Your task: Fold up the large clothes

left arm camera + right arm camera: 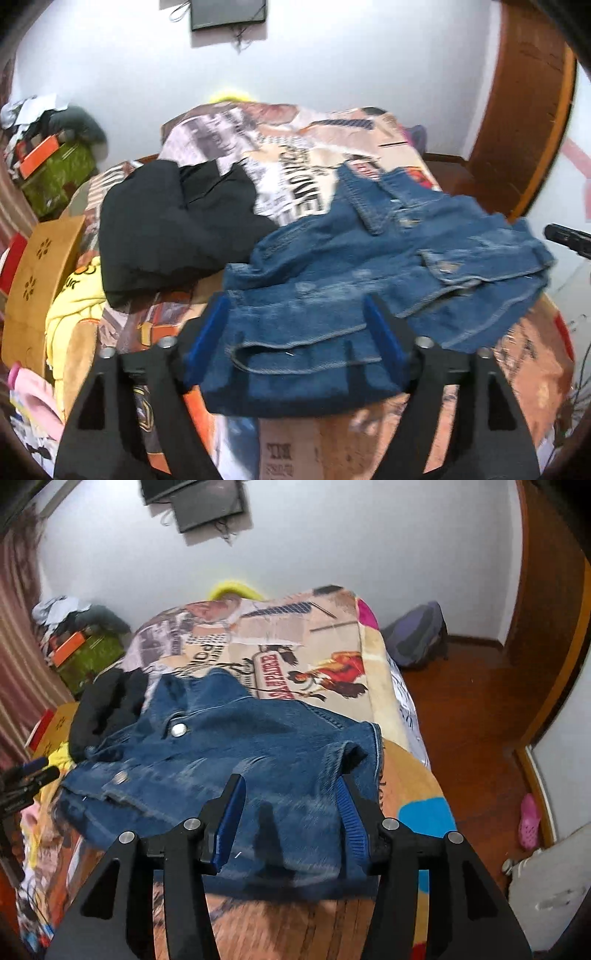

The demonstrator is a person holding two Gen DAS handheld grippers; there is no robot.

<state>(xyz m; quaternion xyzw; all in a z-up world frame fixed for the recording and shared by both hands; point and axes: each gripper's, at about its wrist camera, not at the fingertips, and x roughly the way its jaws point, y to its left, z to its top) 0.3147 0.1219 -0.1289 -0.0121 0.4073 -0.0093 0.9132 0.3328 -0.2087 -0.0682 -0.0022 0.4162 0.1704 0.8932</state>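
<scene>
We see a crumpled blue denim jacket point(369, 266) on the bed's printed blanket point(317, 657), beside a black garment point(173, 225). Left gripper point(295, 325) and right gripper point(291, 801): jaws spread, holding nothing.

A denim jacket point(369, 266) lies on the bed point(288, 173), near its front edge. A dark garment point(166, 229) lies just left of it, touching. Left of the bed stands a cardboard box point(40, 280). Right of the bed, a backpack point(417, 635) sits on the floor point(472, 720) by the wall.
</scene>
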